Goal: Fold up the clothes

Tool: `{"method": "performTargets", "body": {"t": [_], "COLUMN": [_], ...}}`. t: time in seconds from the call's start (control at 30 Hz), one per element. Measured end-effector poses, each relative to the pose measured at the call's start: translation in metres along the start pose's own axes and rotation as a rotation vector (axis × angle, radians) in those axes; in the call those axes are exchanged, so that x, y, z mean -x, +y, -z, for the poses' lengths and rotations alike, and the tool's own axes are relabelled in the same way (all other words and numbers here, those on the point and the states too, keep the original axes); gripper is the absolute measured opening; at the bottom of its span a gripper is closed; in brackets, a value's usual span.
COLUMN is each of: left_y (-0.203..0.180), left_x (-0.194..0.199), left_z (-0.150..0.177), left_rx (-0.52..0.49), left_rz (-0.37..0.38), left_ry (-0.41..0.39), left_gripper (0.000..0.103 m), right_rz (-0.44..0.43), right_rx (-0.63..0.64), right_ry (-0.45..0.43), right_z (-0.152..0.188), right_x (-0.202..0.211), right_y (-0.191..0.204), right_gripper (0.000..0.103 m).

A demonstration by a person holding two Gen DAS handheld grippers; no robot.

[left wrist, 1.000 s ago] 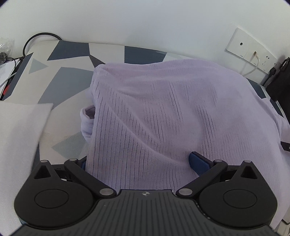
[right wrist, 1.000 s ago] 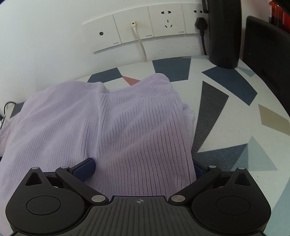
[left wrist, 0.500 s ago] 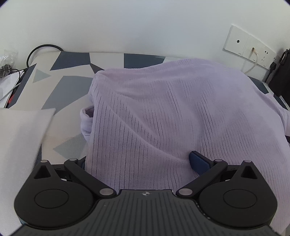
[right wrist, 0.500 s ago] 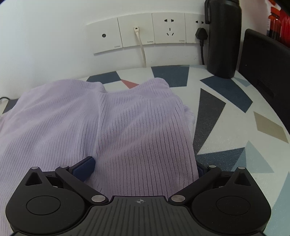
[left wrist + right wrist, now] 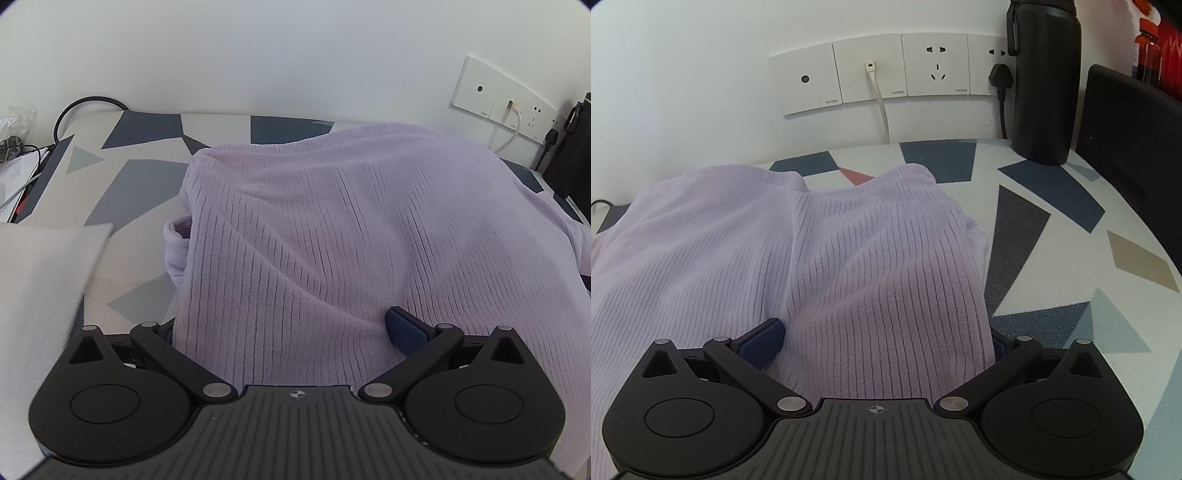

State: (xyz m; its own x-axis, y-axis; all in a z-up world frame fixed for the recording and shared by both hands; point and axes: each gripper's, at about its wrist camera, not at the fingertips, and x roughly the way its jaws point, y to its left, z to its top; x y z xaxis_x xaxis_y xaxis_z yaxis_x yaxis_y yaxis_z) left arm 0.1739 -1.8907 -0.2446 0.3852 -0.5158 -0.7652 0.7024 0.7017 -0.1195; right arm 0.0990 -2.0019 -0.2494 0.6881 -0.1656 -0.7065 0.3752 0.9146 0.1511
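A lilac ribbed garment lies in a loose mound on the patterned table. Its near edge drapes over my left gripper, whose jaws stand wide apart. One blue pad shows at the right; cloth hides the other. In the right wrist view the same garment runs from the gripper body toward the wall, with a fold line down its middle. My right gripper is also open, a blue pad showing on the left and cloth covering the span between its fingers.
A white foam sheet lies at the left, with cables behind it. Wall sockets, a black bottle and a dark box stand at the back right. Bare tabletop shows right of the garment.
Both grippers have lifted and drawn back a little with the cloth's edge still across them. The wall and sockets show more; the garment's mound has risen slightly.
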Motion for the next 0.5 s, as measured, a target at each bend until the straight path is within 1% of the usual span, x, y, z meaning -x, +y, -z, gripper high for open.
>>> {"method": "performTargets", "body": {"t": [0.1, 0.17, 0.3, 0.37, 0.43, 0.5], "left_y": [0.001, 0.008, 0.033, 0.04, 0.044, 0.042], "left_x": [0.0, 0.0, 0.011, 0.014, 0.016, 0.013], "left_z": [-0.003, -0.009, -0.011, -0.006, -0.004, -0.005], "left_rx": [0.004, 0.022, 0.117, 0.119, 0.115, 0.109], "left_rz": [0.008, 0.042, 0.051, 0.076, 0.093, 0.084], "left_ry": [0.016, 0.05, 0.101, 0.098, 0.093, 0.09], "left_gripper": [0.103, 0.103, 0.103, 0.103, 0.103, 0.103], "right_rz": [0.001, -0.001, -0.049, -0.073, -0.051, -0.053], "right_rx": [-0.001, -0.001, -0.039, -0.078, -0.123, -0.167], "right_ry": [-0.006, -0.007, 0.035, 0.022, 0.003, 0.029], "right_z": [0.001, 0.001, -0.007, -0.009, -0.008, -0.005], "right_x": [0.0, 0.001, 0.005, 0.013, 0.02, 0.017], "right_y": [0.0, -0.001, -0.011, -0.023, -0.038, -0.052], "right_gripper": [0.102, 0.102, 0.102, 0.102, 0.102, 0.102]}}
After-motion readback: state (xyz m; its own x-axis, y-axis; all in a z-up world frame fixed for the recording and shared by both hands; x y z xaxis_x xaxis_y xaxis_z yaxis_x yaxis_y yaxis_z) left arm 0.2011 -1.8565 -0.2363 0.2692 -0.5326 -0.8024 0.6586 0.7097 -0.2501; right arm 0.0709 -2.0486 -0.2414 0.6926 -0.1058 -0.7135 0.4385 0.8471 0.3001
